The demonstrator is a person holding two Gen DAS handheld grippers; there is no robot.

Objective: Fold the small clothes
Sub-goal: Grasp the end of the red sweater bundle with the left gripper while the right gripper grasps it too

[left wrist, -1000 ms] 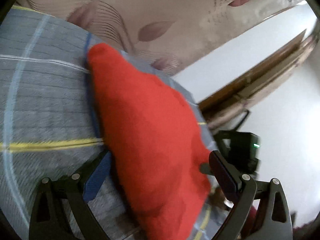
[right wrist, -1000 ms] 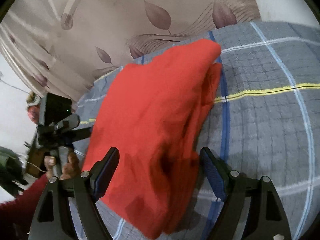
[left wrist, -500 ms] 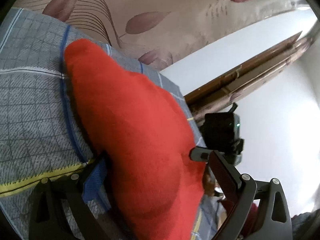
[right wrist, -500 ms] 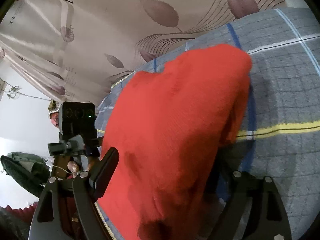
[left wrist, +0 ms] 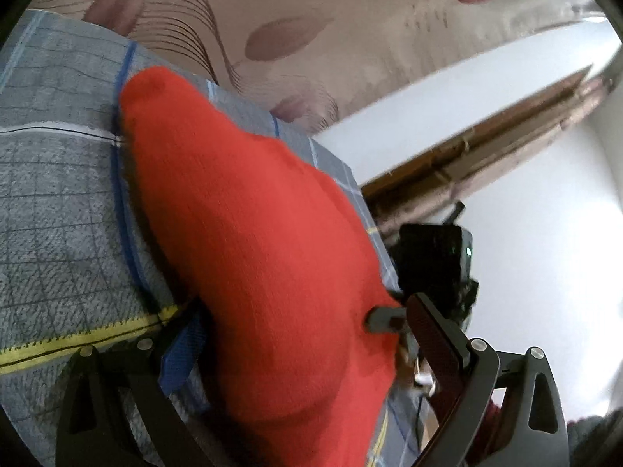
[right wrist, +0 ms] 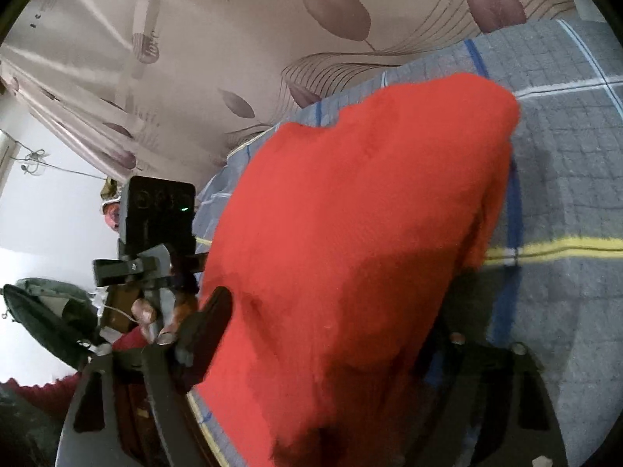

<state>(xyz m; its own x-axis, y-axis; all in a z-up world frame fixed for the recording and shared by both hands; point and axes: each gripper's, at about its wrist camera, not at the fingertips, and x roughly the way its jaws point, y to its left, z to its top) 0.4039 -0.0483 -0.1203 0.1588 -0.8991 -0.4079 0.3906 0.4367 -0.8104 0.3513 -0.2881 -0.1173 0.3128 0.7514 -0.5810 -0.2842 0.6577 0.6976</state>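
A red garment [left wrist: 253, 241] lies bunched on a grey checked bedsheet [left wrist: 54, 179]; it also shows in the right wrist view [right wrist: 350, 233]. My left gripper [left wrist: 303, 342] is open, its jaws wide on either side of the garment's near end, with cloth bulging between them. My right gripper [right wrist: 335, 334] is open around the other end of the garment; its right finger is partly hidden under the cloth. Each gripper shows in the other's view, the right one [left wrist: 432, 264] and the left one [right wrist: 155, 233].
The bedsheet [right wrist: 564, 194] has blue, white and yellow lines. A pink leaf-print curtain [left wrist: 311, 31] hangs behind the bed. A white wall and brown wooden frame [left wrist: 486, 155] lie past the bed's edge. A dark bag [right wrist: 43, 319] sits at the far left.
Both grippers have moved in along the garment and tilted, so more cloth sits between the jaws. The garment has bunched higher. Both jaws stay open.
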